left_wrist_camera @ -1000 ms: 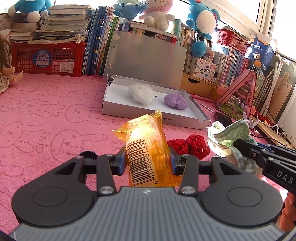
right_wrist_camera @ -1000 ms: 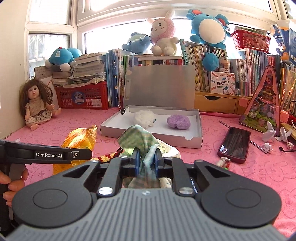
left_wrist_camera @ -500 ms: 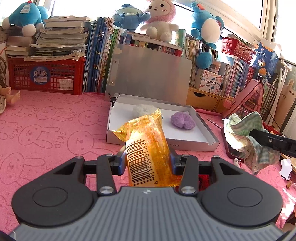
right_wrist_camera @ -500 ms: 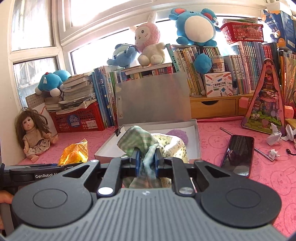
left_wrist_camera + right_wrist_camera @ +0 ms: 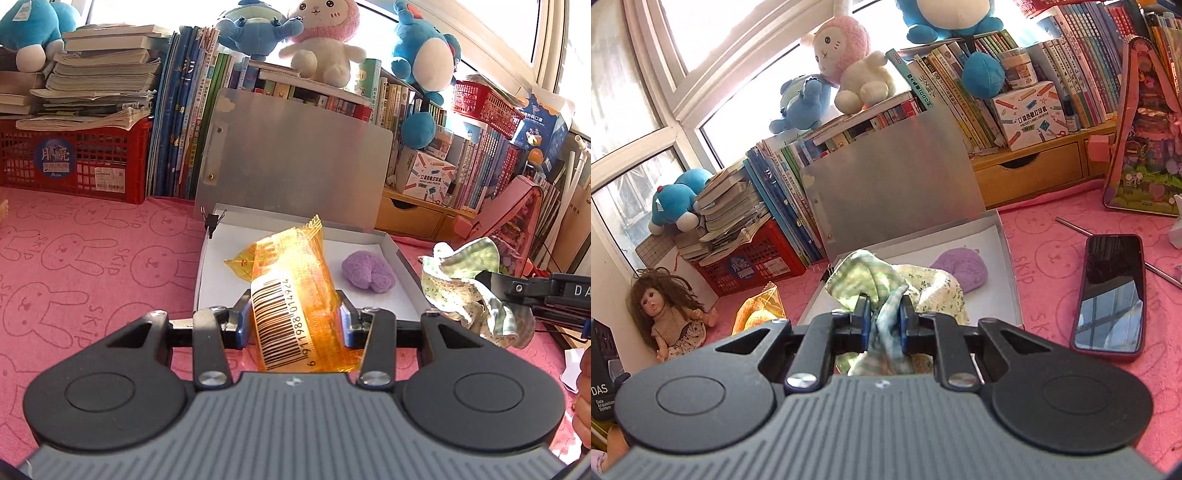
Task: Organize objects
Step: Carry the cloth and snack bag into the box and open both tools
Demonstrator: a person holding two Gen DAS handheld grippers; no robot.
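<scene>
My left gripper (image 5: 293,317) is shut on an orange snack packet (image 5: 291,291) with a barcode, held above the near edge of the open white box (image 5: 402,291). A purple fluffy ball (image 5: 367,273) lies in the box; the white ball is hidden behind the packet. My right gripper (image 5: 882,319) is shut on a green checked cloth (image 5: 871,280), held over the box's front part (image 5: 1012,288). The cloth also shows in the left wrist view (image 5: 469,291), at the box's right edge. The packet shows in the right wrist view (image 5: 759,314), left of the box.
The box's grey lid (image 5: 295,162) stands upright against books. A red crate (image 5: 70,162) is at back left, a doll (image 5: 670,314) at the far left wall, a phone (image 5: 1110,291) and a metal rod (image 5: 1075,227) lie right of the box on the pink cloth.
Both grippers have moved forward and up toward the box. The packet now hangs over the box's near edge and the cloth over its right part. The red yarn has dropped out of view.
</scene>
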